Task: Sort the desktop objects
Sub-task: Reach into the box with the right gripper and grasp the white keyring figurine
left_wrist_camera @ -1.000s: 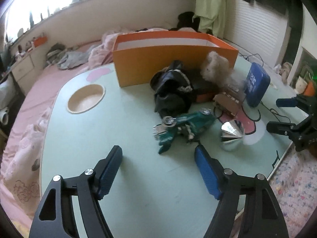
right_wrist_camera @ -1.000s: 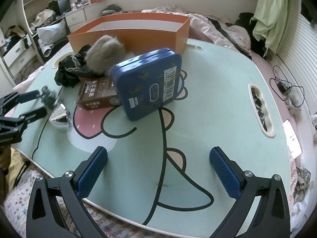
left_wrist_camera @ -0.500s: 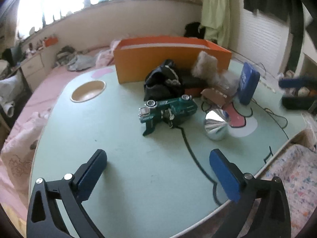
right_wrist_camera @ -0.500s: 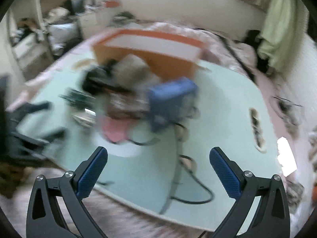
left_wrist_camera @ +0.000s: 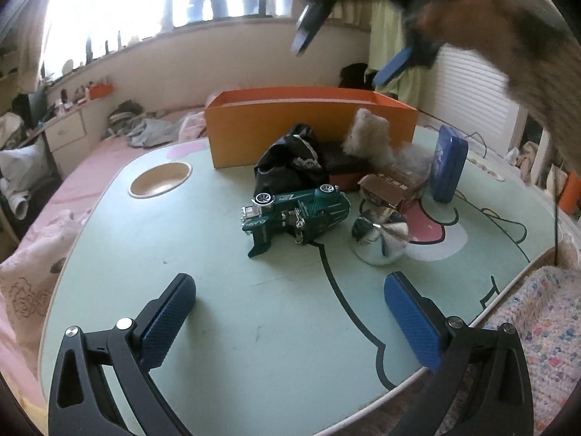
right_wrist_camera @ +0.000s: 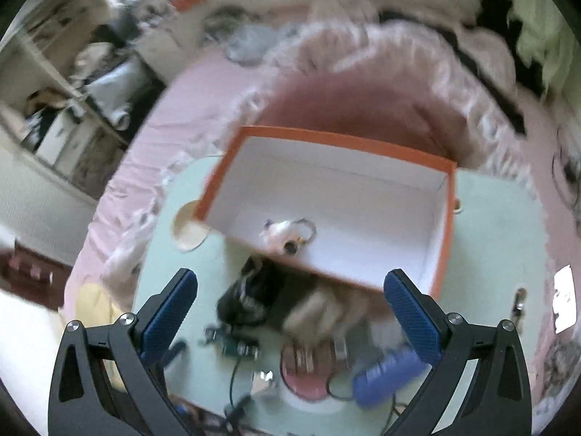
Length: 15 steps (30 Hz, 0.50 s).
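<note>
Overhead, pale green table (left_wrist_camera: 225,290) cluttered; orange box (right_wrist_camera: 445,218) beside pink bed (left_wrist_camera: 72,189).

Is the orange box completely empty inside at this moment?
No, the right wrist view looks down into the orange box and shows a small whitish object lying on its white floor.

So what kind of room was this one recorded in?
Most likely a bedroom: a low cartoon-print table stands over pink bedding, with a heap of clothes under the window and a drawer unit alongside.
</note>
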### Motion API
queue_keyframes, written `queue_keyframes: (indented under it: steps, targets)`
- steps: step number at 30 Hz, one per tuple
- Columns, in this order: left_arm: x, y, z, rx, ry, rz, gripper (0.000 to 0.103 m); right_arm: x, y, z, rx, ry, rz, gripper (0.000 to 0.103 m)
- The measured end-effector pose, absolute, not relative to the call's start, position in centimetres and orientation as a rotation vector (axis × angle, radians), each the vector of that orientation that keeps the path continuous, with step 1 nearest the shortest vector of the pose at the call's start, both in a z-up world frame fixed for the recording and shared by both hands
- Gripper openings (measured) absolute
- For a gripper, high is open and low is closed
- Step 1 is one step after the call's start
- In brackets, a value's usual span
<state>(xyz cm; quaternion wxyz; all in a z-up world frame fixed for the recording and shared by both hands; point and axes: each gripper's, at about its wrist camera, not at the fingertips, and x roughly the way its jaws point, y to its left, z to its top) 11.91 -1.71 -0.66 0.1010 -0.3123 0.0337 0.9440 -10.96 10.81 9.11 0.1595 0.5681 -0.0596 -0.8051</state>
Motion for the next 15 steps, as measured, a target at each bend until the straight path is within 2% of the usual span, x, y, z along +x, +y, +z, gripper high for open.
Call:
queue_keyframes:
  steps: [7,13,15]
  targets:
    - [12.2,-1.8,-0.8,-0.894,0.096,2.789,0.103,-16.5,9.7,2.7,1.943,-0.232,-2.138,0.102]
    - [12.2,-1.7,-0.8,-0.893,0.096,2.788,0.103,-16.3,8.2,-0.9,2.077,-0.187,-2.032,0.103]
    - [12.2,-1.7,-0.9,-0.891,0.095,2.788,0.103,-15.9,7.5,-0.9,2.041,-0.099,-2.092,0.101]
